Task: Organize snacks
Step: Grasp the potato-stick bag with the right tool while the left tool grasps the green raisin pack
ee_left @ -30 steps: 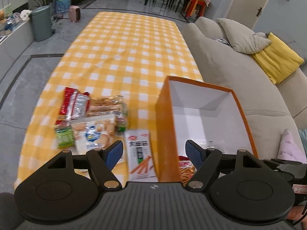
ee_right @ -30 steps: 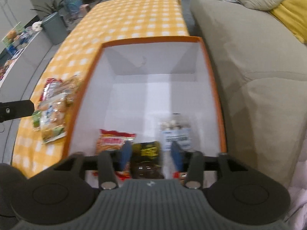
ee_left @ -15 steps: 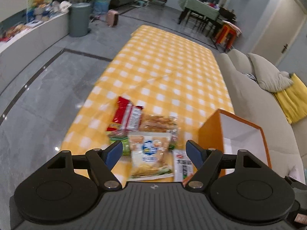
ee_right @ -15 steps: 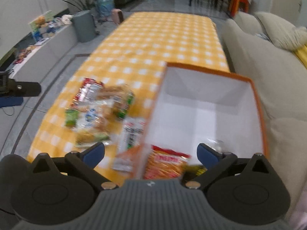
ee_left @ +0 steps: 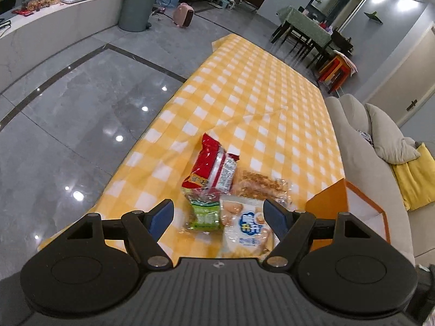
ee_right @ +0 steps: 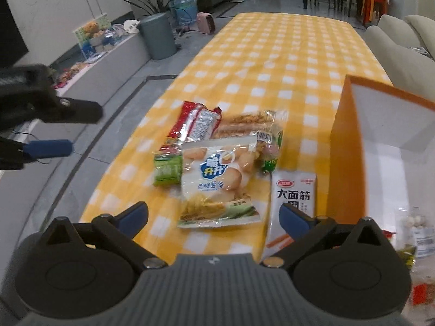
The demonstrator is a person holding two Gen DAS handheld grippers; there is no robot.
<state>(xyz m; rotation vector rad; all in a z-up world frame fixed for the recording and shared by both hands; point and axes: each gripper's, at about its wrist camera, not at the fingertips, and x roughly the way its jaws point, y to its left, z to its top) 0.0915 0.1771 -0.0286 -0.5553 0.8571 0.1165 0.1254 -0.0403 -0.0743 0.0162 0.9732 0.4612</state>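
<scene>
Above a yellow checked tablecloth (ee_right: 272, 54), left gripper (ee_left: 218, 214) and right gripper (ee_right: 213, 216) both spread wide, gripping nothing. Below them, a white chip bag (ee_right: 217, 182), red packet (ee_right: 197, 123), green packet (ee_right: 167, 169) and clear biscuit pack (ee_right: 252, 122) clustered together. Just beside, white stick-snack pack (ee_right: 295, 198) touching orange box (ee_right: 345, 157).

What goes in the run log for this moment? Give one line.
left gripper: open, empty | right gripper: open, above white potato-stick packet | orange cardboard box: partly filled | yellow checked tablecloth: packets remain
</scene>
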